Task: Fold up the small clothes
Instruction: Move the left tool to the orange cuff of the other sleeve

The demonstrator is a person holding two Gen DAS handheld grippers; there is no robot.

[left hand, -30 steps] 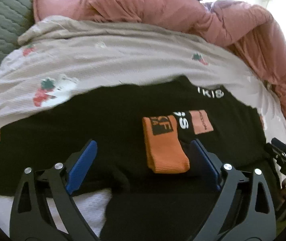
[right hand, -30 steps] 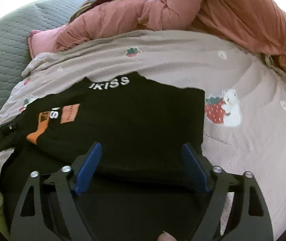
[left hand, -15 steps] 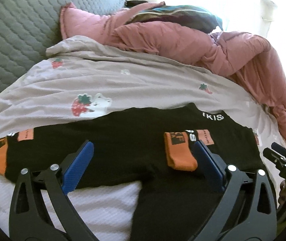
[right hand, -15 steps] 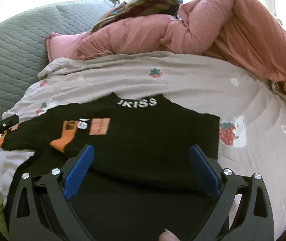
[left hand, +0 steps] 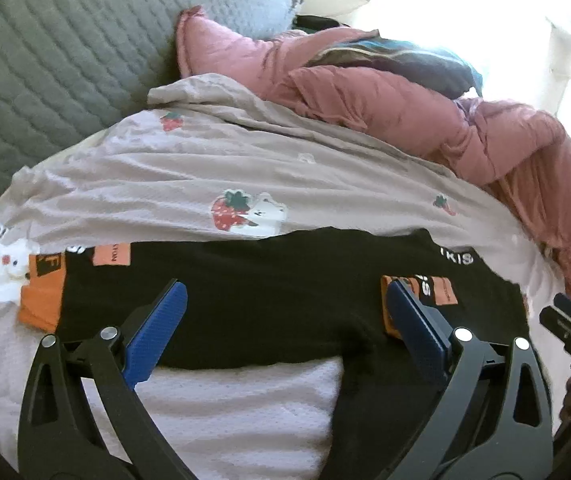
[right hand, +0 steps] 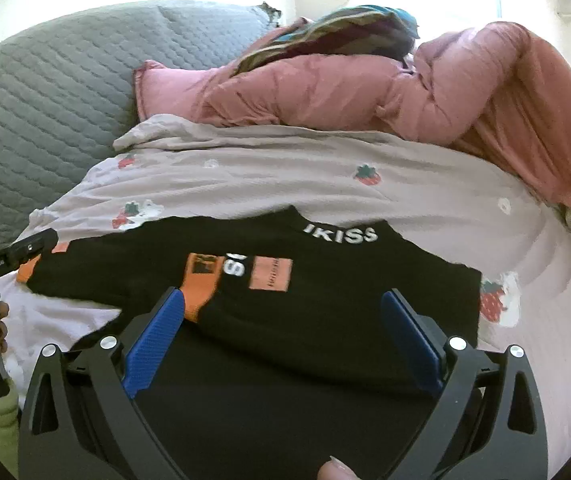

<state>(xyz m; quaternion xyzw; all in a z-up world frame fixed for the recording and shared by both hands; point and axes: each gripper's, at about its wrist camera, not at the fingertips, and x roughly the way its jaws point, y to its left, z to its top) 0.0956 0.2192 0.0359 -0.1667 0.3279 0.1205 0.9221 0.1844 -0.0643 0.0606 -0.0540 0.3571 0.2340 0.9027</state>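
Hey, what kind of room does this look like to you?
Most likely a bedroom. The black top lies on a strawberry-print bedsheet, a crumpled pink duvet is heaped behind it, and a grey quilted headboard or cushion stands to the left.

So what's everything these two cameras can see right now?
black top: one, black with orange cuffs and patches and white lettering, spread flat on the bedsheet; one sleeve folded in over the body, the other stretched out sideways.
bedsheet: one, pale pinkish grey with strawberry and white animal prints, under the top.
pink puffer jacket: one, dusty pink, heaped along the far side.
striped cloth: one, dark with teal, on top of the jacket.
quilted cover: one, grey, far left.
left gripper: black frame, blue pads, open above the top.
right gripper: black frame, blue pads, open above the top.
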